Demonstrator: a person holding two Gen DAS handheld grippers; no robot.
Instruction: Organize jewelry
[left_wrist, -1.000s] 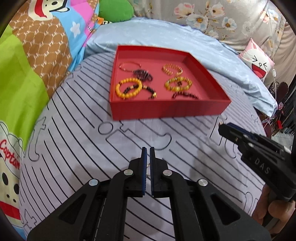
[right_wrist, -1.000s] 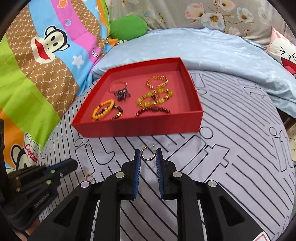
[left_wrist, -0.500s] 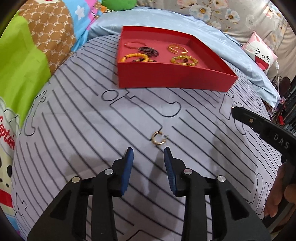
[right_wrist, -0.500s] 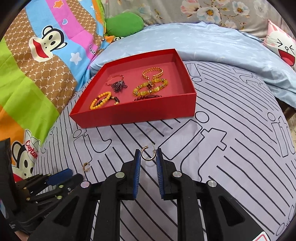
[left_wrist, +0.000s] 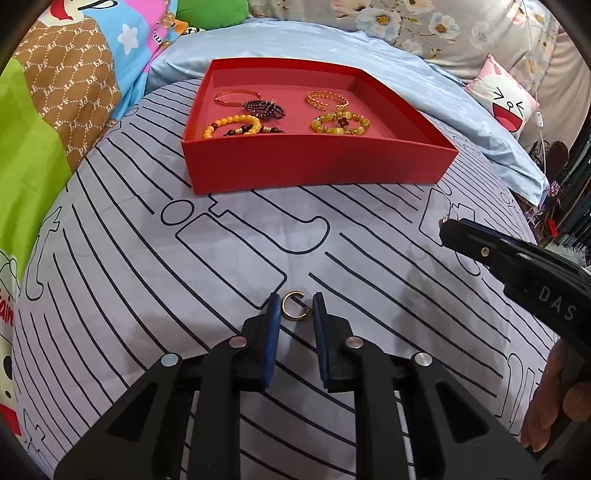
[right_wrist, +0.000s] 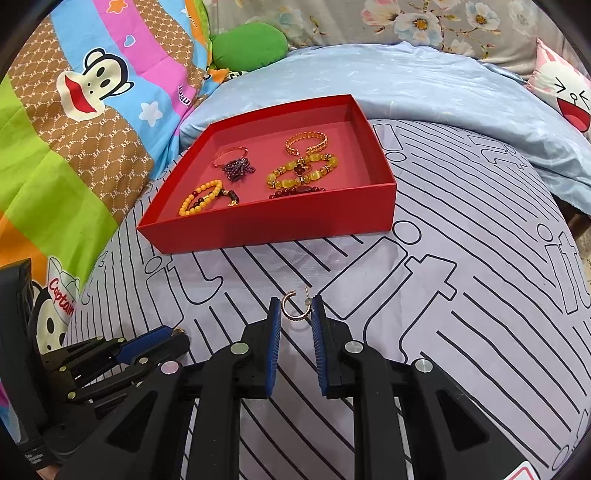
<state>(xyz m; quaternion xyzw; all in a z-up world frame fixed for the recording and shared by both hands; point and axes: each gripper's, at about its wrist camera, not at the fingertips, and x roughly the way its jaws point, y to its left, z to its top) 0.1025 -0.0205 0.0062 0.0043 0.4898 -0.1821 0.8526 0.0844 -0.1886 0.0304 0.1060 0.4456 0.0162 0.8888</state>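
A red tray (left_wrist: 317, 162) (right_wrist: 273, 221) on the striped cloth holds several bead bracelets and bangles. One gold hoop earring (left_wrist: 293, 306) lies on the cloth between the pads of my left gripper (left_wrist: 294, 308), whose jaws are closing and now meet its sides. A second gold hoop earring (right_wrist: 295, 306) is pinched in my right gripper (right_wrist: 295, 308), a short way in front of the tray. In the right wrist view the left gripper (right_wrist: 173, 336) sits low at the left. The right gripper (left_wrist: 443, 225) reaches in from the right in the left wrist view.
The striped grey cloth (left_wrist: 147, 295) covers a bed. A colourful cartoon quilt (right_wrist: 55, 147) lies at the left, a pale blue blanket (right_wrist: 424, 85) behind the tray, and a pink face cushion (left_wrist: 509, 103) at the far right. A hand (left_wrist: 554, 398) grips the right tool.
My left gripper went from shut to wide open, sank toward the earring on the cloth, then narrowed around it. The right gripper kept its hold and stayed in place.
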